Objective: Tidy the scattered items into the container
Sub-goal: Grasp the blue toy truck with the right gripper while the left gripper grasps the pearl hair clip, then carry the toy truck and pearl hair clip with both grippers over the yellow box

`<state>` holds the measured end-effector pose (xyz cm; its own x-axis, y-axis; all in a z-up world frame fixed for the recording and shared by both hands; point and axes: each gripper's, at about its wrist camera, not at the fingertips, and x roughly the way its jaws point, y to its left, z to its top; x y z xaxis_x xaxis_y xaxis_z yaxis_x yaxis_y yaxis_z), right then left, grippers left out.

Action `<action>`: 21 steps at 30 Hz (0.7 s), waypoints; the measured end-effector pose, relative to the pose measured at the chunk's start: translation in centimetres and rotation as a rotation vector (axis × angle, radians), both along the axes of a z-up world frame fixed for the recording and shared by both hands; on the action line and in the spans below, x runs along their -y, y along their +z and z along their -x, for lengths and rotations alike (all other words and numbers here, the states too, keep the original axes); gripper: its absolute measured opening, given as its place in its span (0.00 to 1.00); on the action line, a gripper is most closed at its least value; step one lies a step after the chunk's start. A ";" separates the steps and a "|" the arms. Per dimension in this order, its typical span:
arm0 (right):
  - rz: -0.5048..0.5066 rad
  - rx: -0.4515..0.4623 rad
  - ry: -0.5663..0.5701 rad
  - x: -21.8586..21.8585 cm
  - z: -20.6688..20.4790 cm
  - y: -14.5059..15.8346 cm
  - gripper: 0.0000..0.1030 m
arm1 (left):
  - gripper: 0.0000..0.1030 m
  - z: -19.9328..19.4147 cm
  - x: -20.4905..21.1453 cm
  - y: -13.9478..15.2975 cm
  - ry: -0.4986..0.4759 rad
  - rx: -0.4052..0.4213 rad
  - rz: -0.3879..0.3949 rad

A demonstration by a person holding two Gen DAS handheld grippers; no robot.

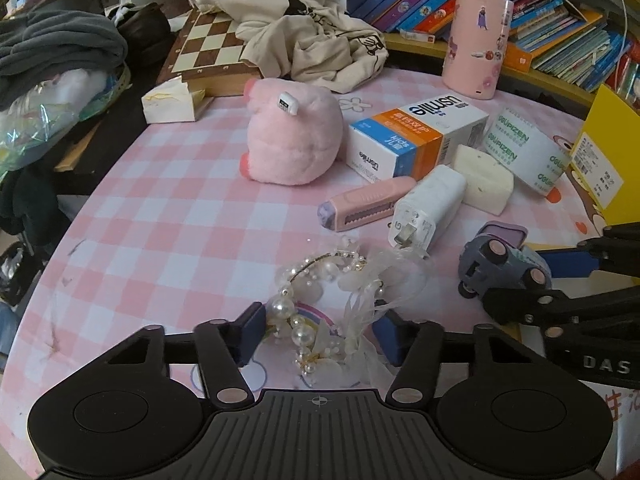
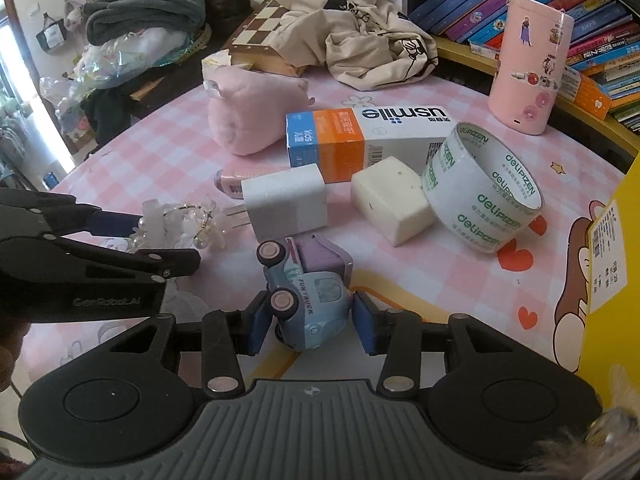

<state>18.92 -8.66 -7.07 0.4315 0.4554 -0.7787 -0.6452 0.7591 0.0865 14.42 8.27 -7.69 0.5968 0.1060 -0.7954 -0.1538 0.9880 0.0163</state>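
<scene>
A pearl and white tulle hair piece [image 1: 320, 316] lies on the pink checked tablecloth [image 1: 160, 220]. My left gripper [image 1: 320, 334] straddles it, its blue pads [image 1: 252, 330] against both sides of it. In the right wrist view that same left gripper [image 2: 166, 242] holds the hair piece [image 2: 180, 220] at the left. A pale blue toy truck [image 2: 310, 304] lies on its side with my right gripper [image 2: 312, 322] shut on it. The left wrist view shows the toy truck [image 1: 502, 264] between the right gripper's [image 1: 536, 280] fingers. A yellow box [image 2: 612, 256] stands at the right edge.
Just behind the truck lie a white charger [image 2: 284, 202], a cream block [image 2: 390, 200], a tape roll [image 2: 484, 192], a usmile carton [image 2: 360, 136] and a pink case [image 1: 368, 204]. A pink plush pig [image 1: 294, 136], a stickered pink cylinder [image 1: 476, 44], a chessboard [image 1: 208, 48] under beige cloth, and books stand further back.
</scene>
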 end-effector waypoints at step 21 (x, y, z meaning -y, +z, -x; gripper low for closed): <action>-0.059 0.048 -0.023 1.2 3.5 2.7 0.40 | 0.31 4.0 -1.5 2.9 0.082 0.099 0.246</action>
<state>15.43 -9.89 -4.35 0.4786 0.4894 -0.7290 -0.6317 0.7686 0.1012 10.47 9.73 -4.77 0.6700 -0.0321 -0.7417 -0.2226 0.9444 -0.2420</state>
